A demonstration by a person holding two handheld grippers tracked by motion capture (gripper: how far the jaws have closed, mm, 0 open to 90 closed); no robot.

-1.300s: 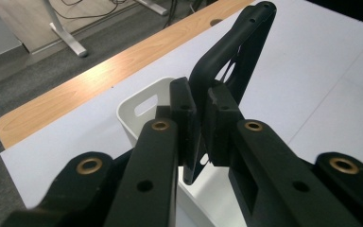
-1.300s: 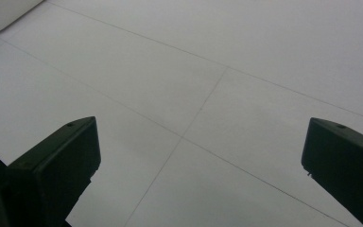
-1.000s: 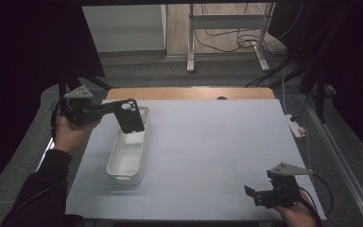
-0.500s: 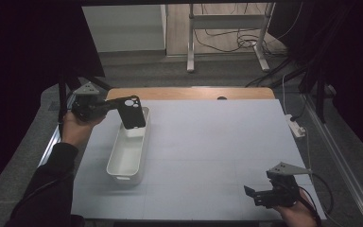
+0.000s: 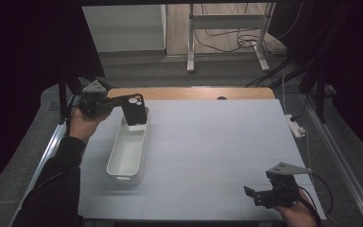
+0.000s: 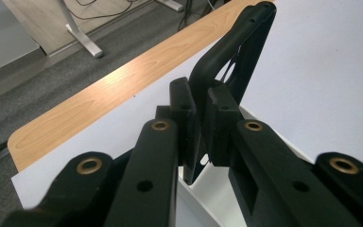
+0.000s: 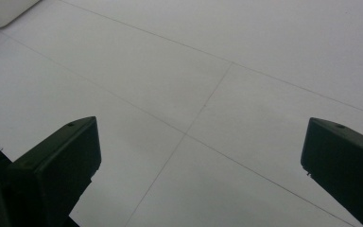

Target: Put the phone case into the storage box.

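While the black phone case (image 5: 134, 109) hangs tilted over the far end of the white tray (image 5: 125, 160), I note the left gripper (image 5: 121, 100) clamps its edge, jaws closed tight on it. Right gripper (image 5: 253, 195) rests near the table's (image 5: 217, 142) front edge, jaws wide, holding nothing.

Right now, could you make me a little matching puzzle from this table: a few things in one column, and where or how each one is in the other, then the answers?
Things
1. black phone case
2. long white plastic tub
3. left gripper
4. right gripper

States
A. jaws wide apart over bare white table
B. lying on the table's left side
C. clamped shut on the case's edge
D. held above the tub's far end

Pairs: 1-D, 2-B, 3-C, 4-A
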